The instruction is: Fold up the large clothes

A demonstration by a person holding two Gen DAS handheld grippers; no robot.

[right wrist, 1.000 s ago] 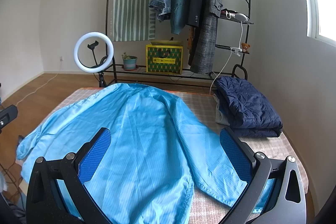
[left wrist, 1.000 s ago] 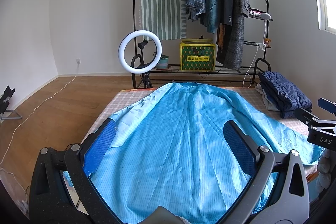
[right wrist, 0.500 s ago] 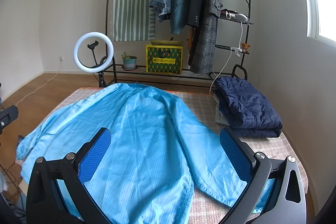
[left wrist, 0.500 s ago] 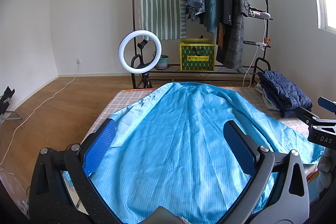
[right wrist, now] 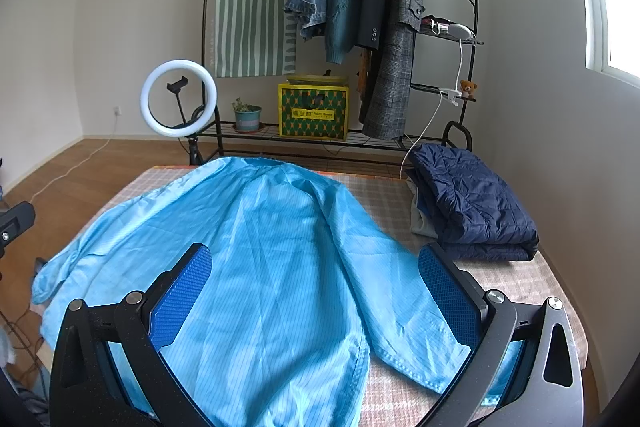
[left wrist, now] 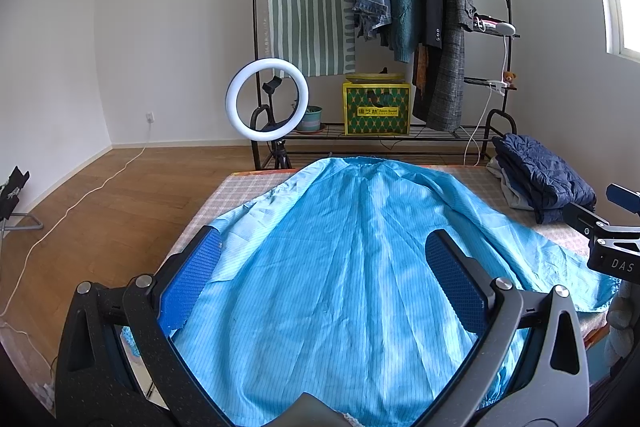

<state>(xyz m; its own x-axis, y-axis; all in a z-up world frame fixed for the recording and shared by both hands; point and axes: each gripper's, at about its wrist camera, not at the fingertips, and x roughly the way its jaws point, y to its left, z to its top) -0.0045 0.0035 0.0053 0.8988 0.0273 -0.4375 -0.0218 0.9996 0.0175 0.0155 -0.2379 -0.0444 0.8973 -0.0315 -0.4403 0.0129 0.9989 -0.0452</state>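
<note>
Blue coat (left wrist: 340,267) spread flat, hem overhanging table (right wrist: 532,283), both grippers open

— What's my left claw (left wrist: 320,279) made of?
— Matt black speckled plastic, blue ribbed pads (left wrist: 190,285), shiny metal screws.
— And the coat (left wrist: 352,267)?
— Thin cloth, faint sheen, fine pinstripes, creased. It lies on a checked woven cover (right wrist: 532,287); the jacket (right wrist: 472,203) beside it is quilted and matt.

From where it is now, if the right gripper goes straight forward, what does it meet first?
Most likely the light blue garment spread on the table: the open right gripper points down across it. Depth is unclear.
</note>
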